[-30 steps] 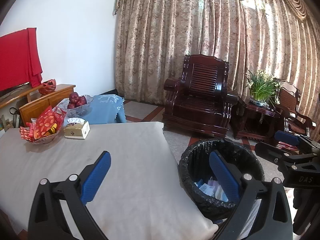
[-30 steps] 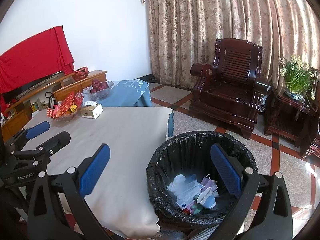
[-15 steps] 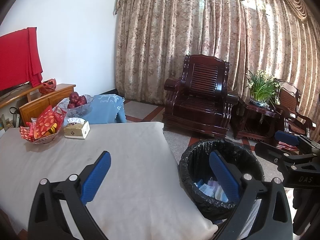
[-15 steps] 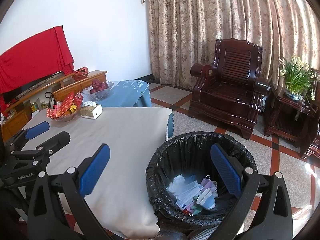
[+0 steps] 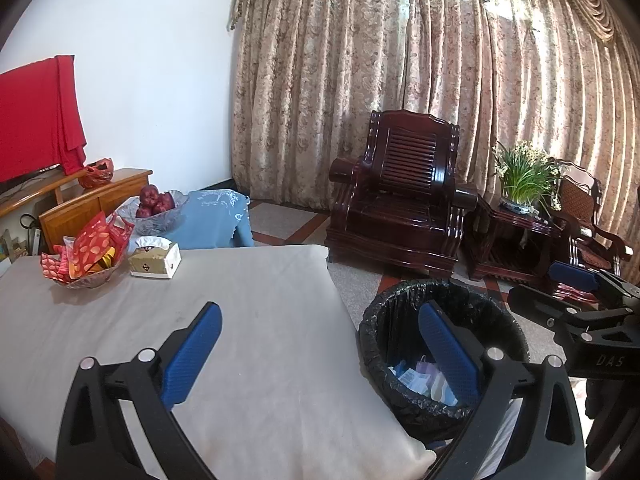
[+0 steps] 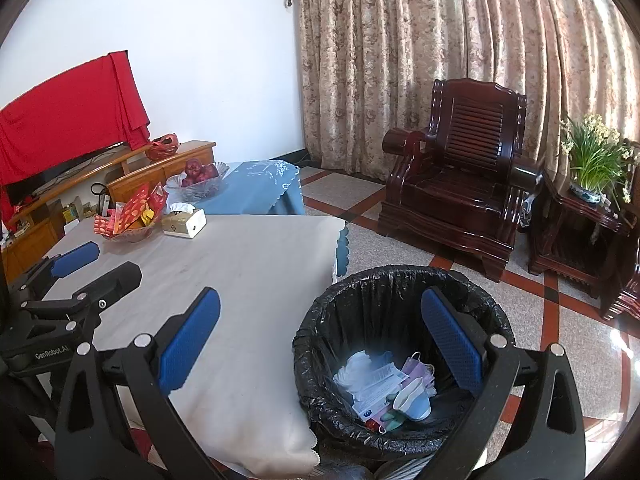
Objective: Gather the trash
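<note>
- A table, covered by a plain grey cloth, fills the left of the scene; its near surface is seen bare, and no loose litter is visible on it.
- A trash bin lined with a black bag is placed on the floor just beside the table's near right corner.
- The collected trash, made up of masks, paper and wrappers, is seen lying at the bottom of the bin; the task is judged to be complete or nearly so.
- The right gripper is held above the table edge and the bin, with its jaws spread wide and nothing between them.
- The left gripper is held over the near table, likewise spread wide and empty.
- A snack bowl and a tissue box are set at the far left of the table, well apart from both grippers.
- Risk: the bowl or tissue box may be mistaken for trash, since no litter remains in view.
- Risk: the bag rim may be snagged by a lowered finger, because the bin stands close beneath the right gripper.
- Risk: the cloth may be dragged off if its overhanging corner is caught.
</note>
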A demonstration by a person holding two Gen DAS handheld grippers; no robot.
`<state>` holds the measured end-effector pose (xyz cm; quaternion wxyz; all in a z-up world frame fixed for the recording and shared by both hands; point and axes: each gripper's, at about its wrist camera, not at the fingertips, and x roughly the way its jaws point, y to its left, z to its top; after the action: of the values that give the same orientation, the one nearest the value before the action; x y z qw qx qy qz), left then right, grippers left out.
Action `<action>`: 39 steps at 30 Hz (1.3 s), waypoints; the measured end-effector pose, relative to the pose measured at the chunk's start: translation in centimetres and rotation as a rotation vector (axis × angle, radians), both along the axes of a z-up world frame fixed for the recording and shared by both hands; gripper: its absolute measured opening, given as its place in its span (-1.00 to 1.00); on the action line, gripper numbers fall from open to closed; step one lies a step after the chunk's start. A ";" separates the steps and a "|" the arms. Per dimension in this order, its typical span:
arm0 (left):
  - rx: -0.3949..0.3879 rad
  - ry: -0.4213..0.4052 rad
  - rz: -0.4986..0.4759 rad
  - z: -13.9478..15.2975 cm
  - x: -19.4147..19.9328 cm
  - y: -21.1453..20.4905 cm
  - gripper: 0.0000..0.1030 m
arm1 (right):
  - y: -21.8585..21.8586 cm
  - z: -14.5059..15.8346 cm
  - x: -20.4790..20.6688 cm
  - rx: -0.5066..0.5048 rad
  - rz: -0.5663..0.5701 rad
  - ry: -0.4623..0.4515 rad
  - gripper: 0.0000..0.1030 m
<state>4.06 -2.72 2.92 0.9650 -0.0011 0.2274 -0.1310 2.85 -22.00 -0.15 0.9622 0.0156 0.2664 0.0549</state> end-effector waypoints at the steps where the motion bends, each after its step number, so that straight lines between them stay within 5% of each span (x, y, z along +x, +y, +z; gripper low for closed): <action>1: 0.000 0.000 0.000 0.0 0.0 0.0 0.88 | 0.0 0.0 0.0 0.001 -0.001 0.001 0.90; 39: 0.001 0.005 0.004 -0.2 0.3 0.3 0.88 | 0.1 0.1 0.1 0.001 0.000 0.003 0.90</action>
<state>4.33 -2.46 2.75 0.9646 -0.0016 0.2298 -0.1292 2.95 -21.87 -0.02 0.9618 0.0164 0.2678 0.0552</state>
